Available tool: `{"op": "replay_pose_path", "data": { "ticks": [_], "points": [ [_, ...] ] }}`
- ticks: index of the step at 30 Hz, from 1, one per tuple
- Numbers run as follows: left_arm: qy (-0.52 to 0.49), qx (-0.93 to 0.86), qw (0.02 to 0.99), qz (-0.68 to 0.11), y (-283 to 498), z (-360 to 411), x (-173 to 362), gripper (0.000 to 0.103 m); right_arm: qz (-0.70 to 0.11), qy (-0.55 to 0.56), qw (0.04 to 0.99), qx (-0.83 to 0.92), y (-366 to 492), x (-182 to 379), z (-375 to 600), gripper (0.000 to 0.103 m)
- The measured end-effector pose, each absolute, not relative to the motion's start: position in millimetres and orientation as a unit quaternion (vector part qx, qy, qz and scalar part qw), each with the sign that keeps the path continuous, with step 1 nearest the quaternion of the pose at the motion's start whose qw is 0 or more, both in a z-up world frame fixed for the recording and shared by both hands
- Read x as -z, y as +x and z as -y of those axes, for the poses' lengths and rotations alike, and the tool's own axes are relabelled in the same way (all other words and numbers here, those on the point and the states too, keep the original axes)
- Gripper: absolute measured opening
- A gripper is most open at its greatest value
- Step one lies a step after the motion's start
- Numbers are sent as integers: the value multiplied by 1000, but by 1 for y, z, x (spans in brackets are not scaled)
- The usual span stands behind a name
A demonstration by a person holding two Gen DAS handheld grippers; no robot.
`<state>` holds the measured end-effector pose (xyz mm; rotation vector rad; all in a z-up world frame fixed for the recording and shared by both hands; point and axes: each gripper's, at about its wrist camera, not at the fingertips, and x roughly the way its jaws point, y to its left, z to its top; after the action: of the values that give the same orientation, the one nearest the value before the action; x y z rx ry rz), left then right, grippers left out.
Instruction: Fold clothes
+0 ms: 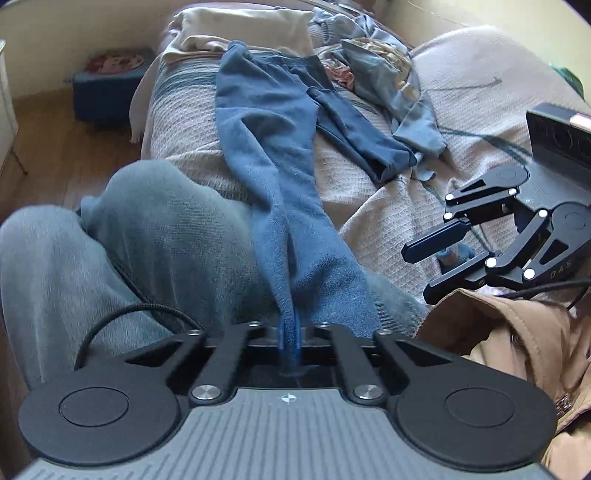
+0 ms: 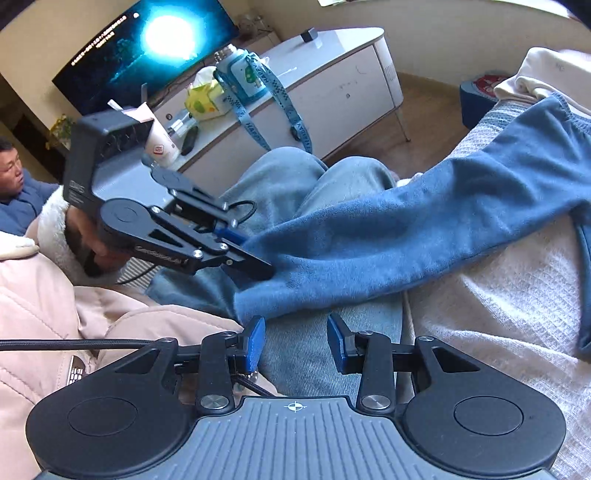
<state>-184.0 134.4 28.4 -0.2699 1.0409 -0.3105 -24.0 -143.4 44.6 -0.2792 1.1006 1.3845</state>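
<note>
One pair of blue fleece trousers (image 1: 266,147) lies lengthwise on the bed (image 1: 369,206), one leg end drawn over the person's lap. Left gripper (image 1: 290,332): jaws clenched on that cuff. Right gripper (image 2: 295,339): jaws parted, holding nothing. Soft, light, limp cloth likely sags between grips; hems and waistband probably offer firmest purchase.

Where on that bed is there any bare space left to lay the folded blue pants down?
Bare blanket lies left of the blue pants, toward the bed's edge. A wider bare stretch opens right of the crumpled light-blue clothes. The middle is crowded: the pants, a dark navy garment and that heap lie side by side, with the cream pillow behind.
</note>
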Motion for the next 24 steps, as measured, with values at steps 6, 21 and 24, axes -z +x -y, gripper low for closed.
{"op": "replay_pose_path", "data": {
  "ticks": [6,21,24],
  "points": [
    [-146,124,880,-434,-189,-146,-64,2,-453,-129,625,-622,-49,-44,135,38],
    [-201,191,902,-331,-131,-120,-128,2,-413,-125,663,-612,-55,-50,114,63],
    [-204,182,902,-334,-104,-112,-135,2,-424,-103,672,-598,-45,-46,127,63]
  ]
}}
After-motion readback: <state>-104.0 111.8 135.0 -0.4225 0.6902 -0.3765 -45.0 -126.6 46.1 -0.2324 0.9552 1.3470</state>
